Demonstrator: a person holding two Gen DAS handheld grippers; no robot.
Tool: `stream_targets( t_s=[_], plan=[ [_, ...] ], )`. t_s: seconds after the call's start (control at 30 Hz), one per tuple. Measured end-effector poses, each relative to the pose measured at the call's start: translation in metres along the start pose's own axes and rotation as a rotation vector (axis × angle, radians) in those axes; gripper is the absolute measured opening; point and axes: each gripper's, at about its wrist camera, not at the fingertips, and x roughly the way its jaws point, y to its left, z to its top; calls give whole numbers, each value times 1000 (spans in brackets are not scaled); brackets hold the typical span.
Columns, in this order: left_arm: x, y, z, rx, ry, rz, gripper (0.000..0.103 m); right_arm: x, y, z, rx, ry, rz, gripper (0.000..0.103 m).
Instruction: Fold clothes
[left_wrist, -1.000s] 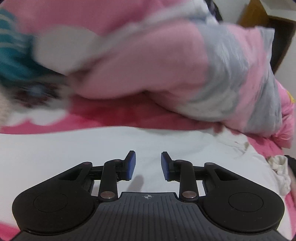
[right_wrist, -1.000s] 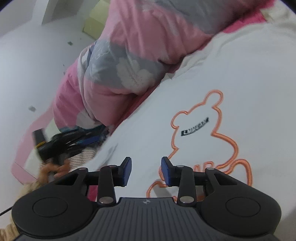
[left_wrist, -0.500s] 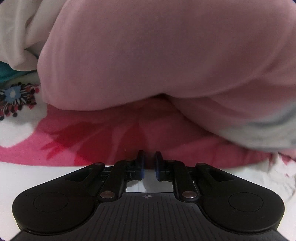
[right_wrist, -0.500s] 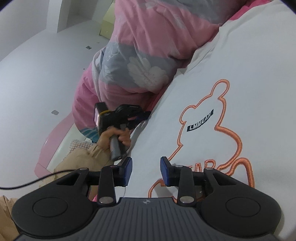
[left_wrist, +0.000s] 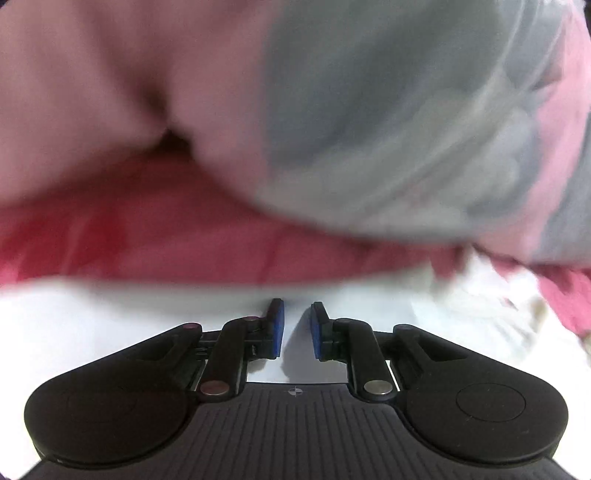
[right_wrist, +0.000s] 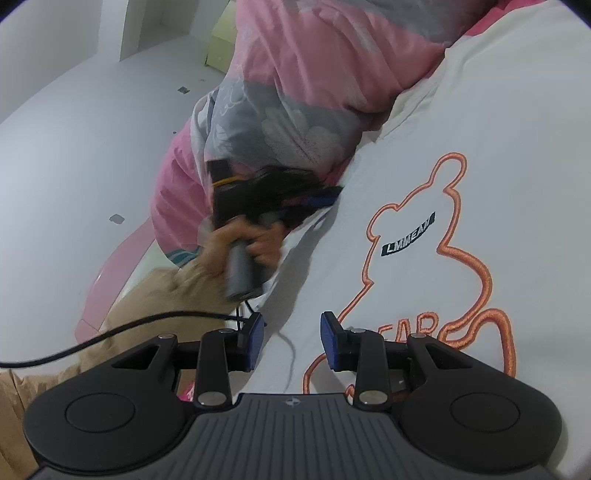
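Observation:
A white sweatshirt with an orange bear outline and a small black label lies spread on the bed. My right gripper hovers open over its lower left part with nothing between the fingers. My left gripper points down at the sweatshirt just inside its far edge. Its jaws stand narrow and are opening; white cloth shows in the gap, and I see no pinch. In the right wrist view a hand holds that left gripper, blurred, at the garment's left edge.
A bulky pink and grey quilt lies bunched right behind the sweatshirt, filling the left wrist view. A red-pink sheet shows beneath it. A crumpled white cloth lies to the right. A tan sleeve and black cable cross the left; white floor lies beyond.
My left gripper has slid along the sweatshirt's edge toward the grey part of the quilt, and its jaws have narrowed since a second ago. My right gripper has stayed open over the bear print.

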Motion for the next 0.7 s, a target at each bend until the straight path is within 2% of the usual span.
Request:
stream_targets(
  t_s=[0.07, 0.13, 0.2, 0.3, 0.5, 0.63, 0.7],
  plan=[
    [8, 3, 6, -34, -39, 24, 17, 0, -1, 0, 5, 0, 8, 36],
    [8, 12, 8, -106, -37, 10, 17, -1, -3, 0, 8, 0, 16, 36],
    [-4, 16, 8, -135, -37, 14, 17, -1, -4, 0, 11, -1, 23, 36],
    [-41, 23, 4, -156, -55, 21, 17, -1, -3, -1, 8, 0, 20, 36],
    [-141, 36, -16, -203, -62, -31, 19, -1, -1, -1, 7, 1, 6, 36],
    [-178, 14, -28, -168, -23, -93, 22, -4, 3, 0, 33, -7, -22, 37],
    [-183, -4, -29, -149, -2, -131, 23, -11, 11, 2, 36, -12, -44, 38]
  ],
)
